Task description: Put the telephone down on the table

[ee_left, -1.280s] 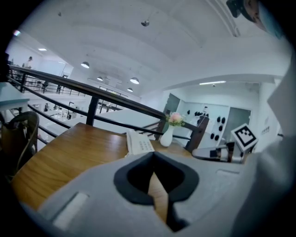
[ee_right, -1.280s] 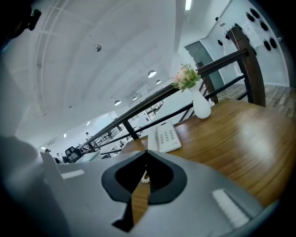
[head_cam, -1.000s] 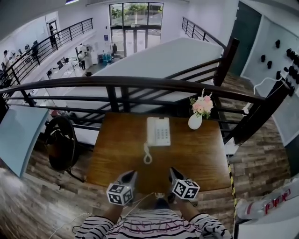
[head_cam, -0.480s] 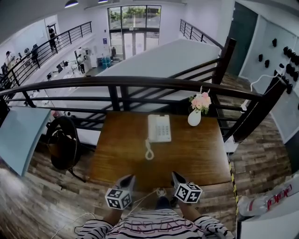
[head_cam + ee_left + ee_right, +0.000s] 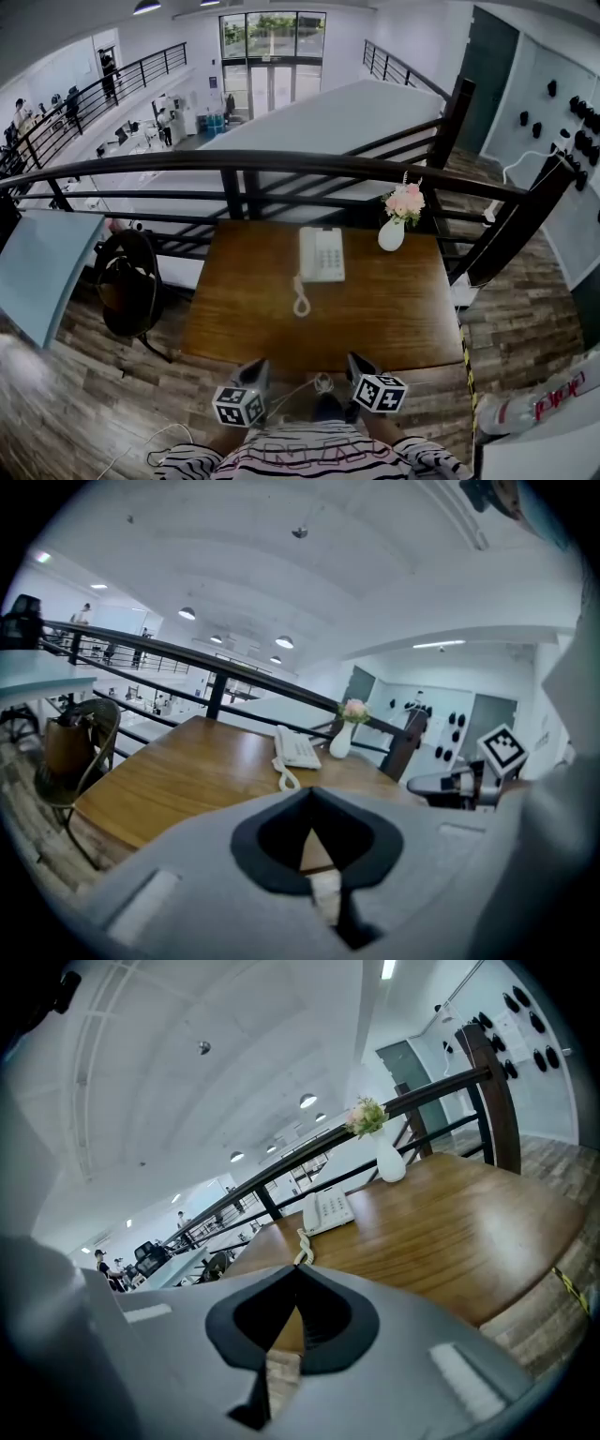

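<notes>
— How does the person hold the two grippers?
— The left gripper [image 5: 260, 367] and the right gripper [image 5: 355, 360] sit side by side, apart, pointing forward and slightly down.
— And the jaws?
— Both pairs are closed, with nothing between them.

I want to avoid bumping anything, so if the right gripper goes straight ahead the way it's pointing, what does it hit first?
Probably the wooden table, short of the coiled telephone cord, since the right gripper tilts slightly down; depth is unclear.
</notes>
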Motion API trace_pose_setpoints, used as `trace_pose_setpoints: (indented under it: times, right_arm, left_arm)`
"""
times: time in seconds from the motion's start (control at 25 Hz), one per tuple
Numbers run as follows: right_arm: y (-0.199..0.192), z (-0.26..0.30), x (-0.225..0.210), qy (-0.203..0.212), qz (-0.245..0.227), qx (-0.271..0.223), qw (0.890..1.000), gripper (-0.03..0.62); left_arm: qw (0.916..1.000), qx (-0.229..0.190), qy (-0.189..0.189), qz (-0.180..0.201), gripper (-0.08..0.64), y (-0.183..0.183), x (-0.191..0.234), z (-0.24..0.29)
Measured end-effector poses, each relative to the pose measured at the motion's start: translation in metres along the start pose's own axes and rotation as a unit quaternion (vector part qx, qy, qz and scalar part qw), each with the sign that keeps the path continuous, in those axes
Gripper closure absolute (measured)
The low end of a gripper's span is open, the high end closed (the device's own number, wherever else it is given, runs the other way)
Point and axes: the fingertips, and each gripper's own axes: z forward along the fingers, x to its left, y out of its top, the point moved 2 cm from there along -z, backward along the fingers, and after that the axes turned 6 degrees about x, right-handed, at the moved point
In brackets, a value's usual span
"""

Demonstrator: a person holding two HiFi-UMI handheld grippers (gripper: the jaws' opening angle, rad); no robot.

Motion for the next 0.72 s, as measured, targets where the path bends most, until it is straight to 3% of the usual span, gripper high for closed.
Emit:
trace_pose_setpoints:
  times: [0.28, 0.72]
  right_arm:
    - [-0.0051, 0.0023, -0.0042, -0.015, -0.004, 0.019, 1.000, 0.592]
    - [0.0044, 0.0067, -0.0030, -0.017, 0.003, 0.007, 1.000, 0.593]
  left_arm:
    - [0.9999, 0.003, 0.015, -0.008, 0.558, -0.0058, 0.0039, -0.0023]
    - [0.9997, 0.009, 0.013, -0.018, 0.558, -0.0071, 0.0099, 0.0020]
